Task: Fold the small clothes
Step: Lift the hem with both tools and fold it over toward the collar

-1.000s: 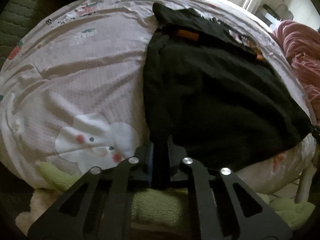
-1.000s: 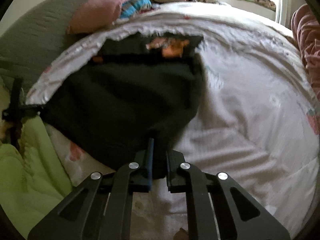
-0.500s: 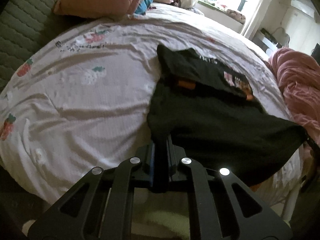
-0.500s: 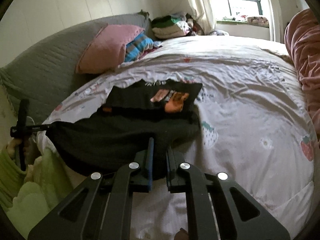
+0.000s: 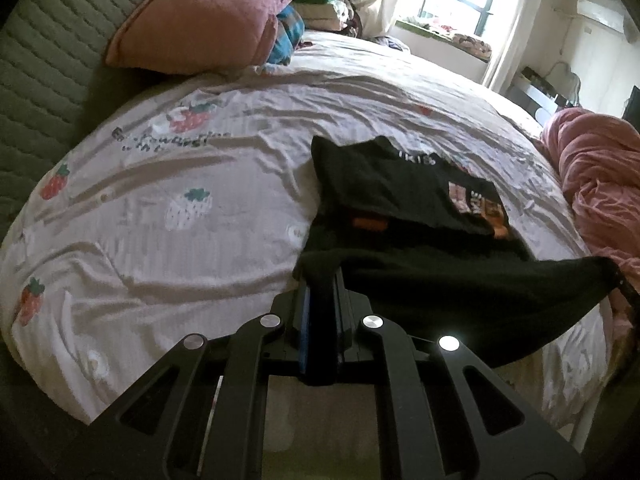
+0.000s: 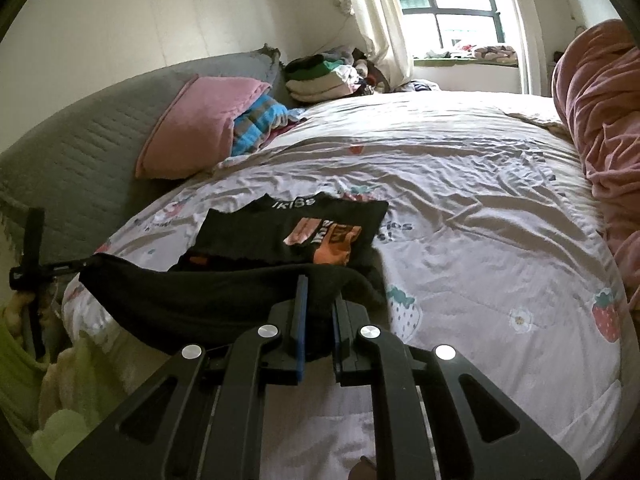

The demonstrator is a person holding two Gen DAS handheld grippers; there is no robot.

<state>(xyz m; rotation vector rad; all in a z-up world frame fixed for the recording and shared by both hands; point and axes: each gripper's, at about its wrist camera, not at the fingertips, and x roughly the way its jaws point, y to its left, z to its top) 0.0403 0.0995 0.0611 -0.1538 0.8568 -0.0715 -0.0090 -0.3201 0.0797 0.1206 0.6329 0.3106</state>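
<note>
A black garment (image 5: pixel 460 284) with an orange print lies partly on the bed; its near edge is lifted and stretched taut between my two grippers. My left gripper (image 5: pixel 322 280) is shut on the garment's left corner. My right gripper (image 6: pixel 318 284) is shut on the other corner; the garment (image 6: pixel 208 300) spans to the left gripper (image 6: pixel 60 268), seen at the far left. The garment's far part (image 6: pixel 296 228) with the print rests flat on the sheet. In the left wrist view the right gripper (image 5: pixel 622 284) shows at the right edge.
The bed has a pale strawberry-print sheet (image 5: pixel 180 208). A pink pillow (image 5: pixel 200 24) and striped cloth lie at the headboard. A pink blanket (image 6: pixel 600 120) is heaped on the right. Folded clothes (image 6: pixel 320 76) are stacked near the window. A green fleece (image 6: pixel 24 380) hangs at the bed's edge.
Both grippers have risen and tilted up, lifting the garment's near edge off the bed and pulling it taut. The room and window have come into view.
</note>
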